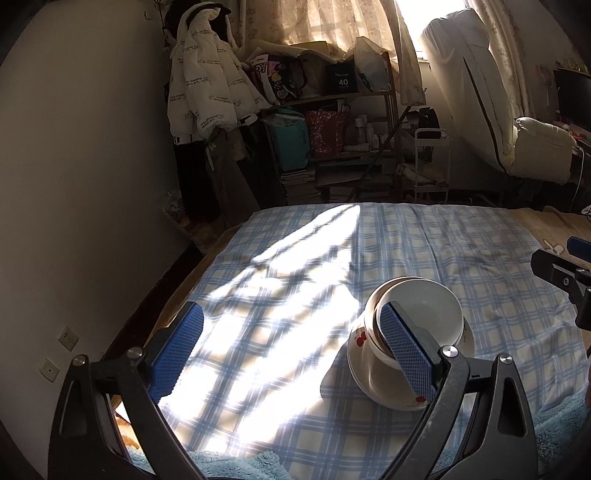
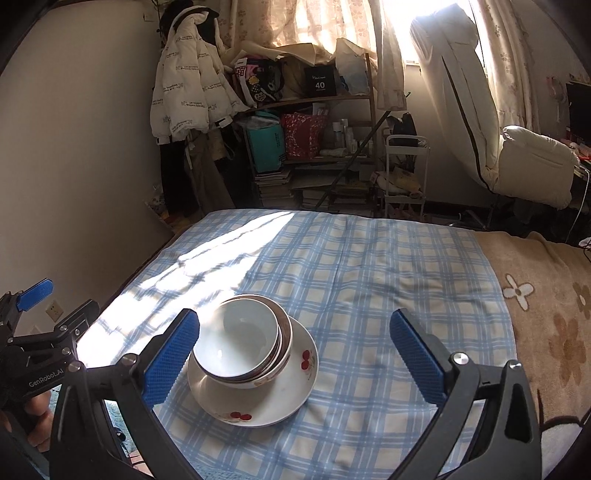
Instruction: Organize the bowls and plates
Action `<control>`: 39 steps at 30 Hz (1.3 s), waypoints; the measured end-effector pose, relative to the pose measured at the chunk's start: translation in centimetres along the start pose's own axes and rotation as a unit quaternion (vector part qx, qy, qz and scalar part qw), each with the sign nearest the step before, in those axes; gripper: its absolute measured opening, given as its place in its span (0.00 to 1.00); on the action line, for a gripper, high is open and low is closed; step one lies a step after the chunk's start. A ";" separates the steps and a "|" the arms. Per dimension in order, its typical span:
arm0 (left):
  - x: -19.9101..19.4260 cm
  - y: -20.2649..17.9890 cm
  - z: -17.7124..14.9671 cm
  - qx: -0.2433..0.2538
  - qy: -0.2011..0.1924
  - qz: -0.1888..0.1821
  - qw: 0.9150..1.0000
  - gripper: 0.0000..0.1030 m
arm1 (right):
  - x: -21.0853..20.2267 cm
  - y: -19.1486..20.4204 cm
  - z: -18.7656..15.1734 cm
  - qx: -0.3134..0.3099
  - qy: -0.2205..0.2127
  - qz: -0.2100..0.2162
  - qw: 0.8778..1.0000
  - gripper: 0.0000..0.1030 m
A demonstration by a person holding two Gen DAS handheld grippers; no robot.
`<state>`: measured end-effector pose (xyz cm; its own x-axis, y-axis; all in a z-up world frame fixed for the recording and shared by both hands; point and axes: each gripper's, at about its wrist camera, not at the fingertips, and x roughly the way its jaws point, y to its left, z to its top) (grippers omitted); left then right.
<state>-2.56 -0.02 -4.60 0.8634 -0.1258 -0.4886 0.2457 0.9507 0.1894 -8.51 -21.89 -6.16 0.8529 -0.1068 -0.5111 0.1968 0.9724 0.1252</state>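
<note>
Midway along a bed spread with a blue-and-white checked cloth (image 2: 369, 258), a stack of white bowls (image 2: 240, 336) sits nested on a white plate (image 2: 280, 398) painted with red cherries, the whole pile leaning slightly toward the left of the right wrist view. How many bowls are in the stack is hard to make out; at least two rims show, possibly three. The right gripper (image 2: 295, 354) hangs over the near edge of the cloth with its blue-padded fingers spread wide, the left pad (image 2: 168, 360) just in front of the bowls and plate and the right pad (image 2: 417, 358) well apart over bare cloth; nothing is held between them. The left gripper (image 1: 291, 354) is likewise wide apart and empty, its right pad (image 1: 404, 350) overlapping the crockery in the left wrist view and its left pad (image 1: 177, 350) over a sunlit patch of cloth. A hand (image 2: 35, 413) grips the left tool's handle at the lower left of the right wrist view. Beyond the bed, a white padded jacket (image 2: 188, 81) hangs by the wall beside a cluttered wooden shelf (image 2: 332, 99), with sun pouring through floral curtains (image 2: 332, 22).
</note>
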 end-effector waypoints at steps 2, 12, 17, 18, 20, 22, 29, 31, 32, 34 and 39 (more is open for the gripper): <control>0.1 -0.2 0.0 0.003 -0.001 0.005 1.000 0.92 | 0.1 -0.1 0.0 0.000 0.000 0.001 1.000 1.00; 1.4 -0.8 -0.3 0.000 0.007 0.006 1.000 0.92 | 1.0 -0.2 0.1 0.000 0.008 -0.006 1.000 1.00; 1.9 -0.9 -0.4 0.003 0.015 0.006 1.000 0.92 | 1.5 -0.3 0.1 0.001 0.008 -0.013 1.000 1.00; 1.9 -0.9 -0.4 0.003 0.015 0.006 1.000 0.92 | 1.6 -0.3 0.1 0.001 0.008 -0.014 1.000 1.00; 2.0 -1.0 -0.4 0.003 0.015 0.009 1.000 0.92 | 1.5 -0.3 0.1 0.001 0.007 -0.014 1.000 1.00; 2.0 -1.0 -0.5 0.003 0.015 0.010 1.000 0.92 | 1.6 -0.4 0.1 0.002 0.007 -0.014 1.000 1.00; 2.0 -0.7 -0.5 -0.006 0.009 0.014 1.000 0.92 | 1.5 -0.4 0.2 0.001 0.005 -0.015 1.000 1.00; 1.8 -0.6 -0.6 -0.009 0.008 0.016 1.000 0.92 | 1.6 -0.6 0.2 0.002 0.004 -0.016 1.000 1.00; 1.7 -0.6 -0.6 -0.009 0.008 0.017 1.000 0.92 | 1.6 -0.6 0.2 0.002 0.003 -0.016 1.000 1.00; 1.6 -0.5 -0.6 -0.010 0.005 0.020 1.000 0.92 | 1.6 -0.7 0.2 0.001 0.003 -0.017 1.000 1.00; 1.4 -0.3 -0.7 -0.013 0.002 0.020 1.000 0.92 | 1.5 -0.7 0.3 0.001 0.000 -0.018 1.000 1.00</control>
<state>-1.68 -0.26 -5.90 0.8701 -0.0859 -0.4853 0.1993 0.9619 0.1871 -7.22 -22.79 -6.72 0.8451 -0.1419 -0.5155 0.2284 0.9676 0.1081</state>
